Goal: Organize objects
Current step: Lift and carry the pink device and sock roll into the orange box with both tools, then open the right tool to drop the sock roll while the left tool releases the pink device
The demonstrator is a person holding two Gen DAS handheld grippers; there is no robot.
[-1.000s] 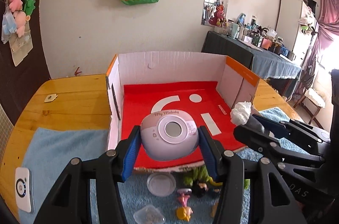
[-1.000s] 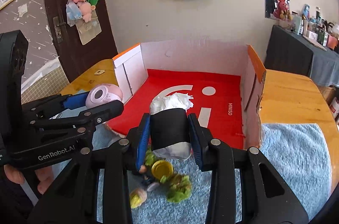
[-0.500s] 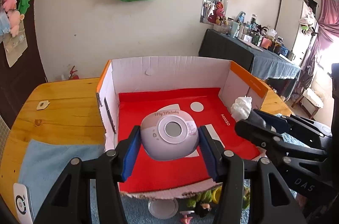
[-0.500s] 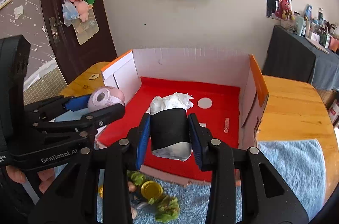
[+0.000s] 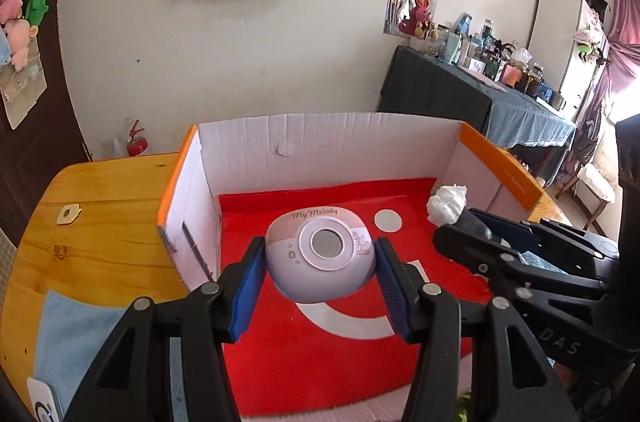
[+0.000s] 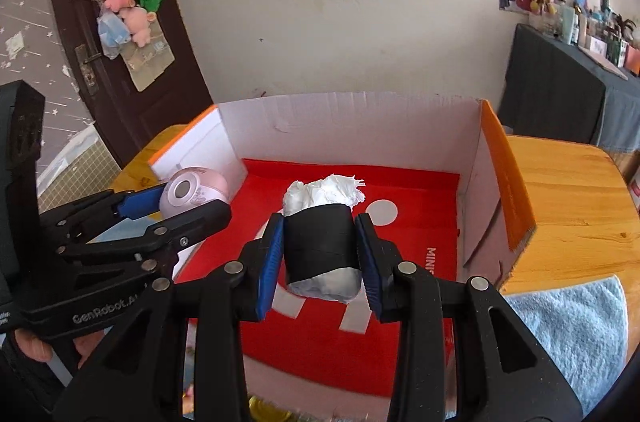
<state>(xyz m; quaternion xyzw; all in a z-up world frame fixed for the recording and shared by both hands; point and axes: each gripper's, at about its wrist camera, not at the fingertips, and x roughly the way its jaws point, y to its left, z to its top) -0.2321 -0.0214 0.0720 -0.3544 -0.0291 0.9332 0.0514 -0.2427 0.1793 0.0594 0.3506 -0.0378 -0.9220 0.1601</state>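
My left claw (image 5: 320,278) is clenched on a pink speaker (image 5: 320,258), its blue pads pressing the two sides, lens-like face pointing away from me. My right claw (image 6: 320,254) grips a black-wrapped roll (image 6: 320,246) with white paper bursting out of the far end, and a silvery end toward me. Both loads hang in the air, touching nothing but the pads. Directly below and ahead of both claws lies the box (image 5: 332,138), an open cardboard tray with white walls, orange-edged side flaps and a red floor (image 5: 304,354) printed with white shapes. As far as I can see, that floor holds nothing yet, so neither thing has been put away. Seen from my right claw, the left one sits off to the left, over the box's near left corner; from my left claw, the right one is close on the right, over the right part of the red floor. Beyond the box the wooden tabletop (image 6: 568,190) runs out to either side, and a blue towel (image 6: 576,322) lies just beside my right claw. I judge the carrying is about done: what is left is to lower each thing onto the red floor and let go. Below my right claw a yellow bit (image 6: 264,410) shows at the near edge, blurred, so more sorting may wait there.
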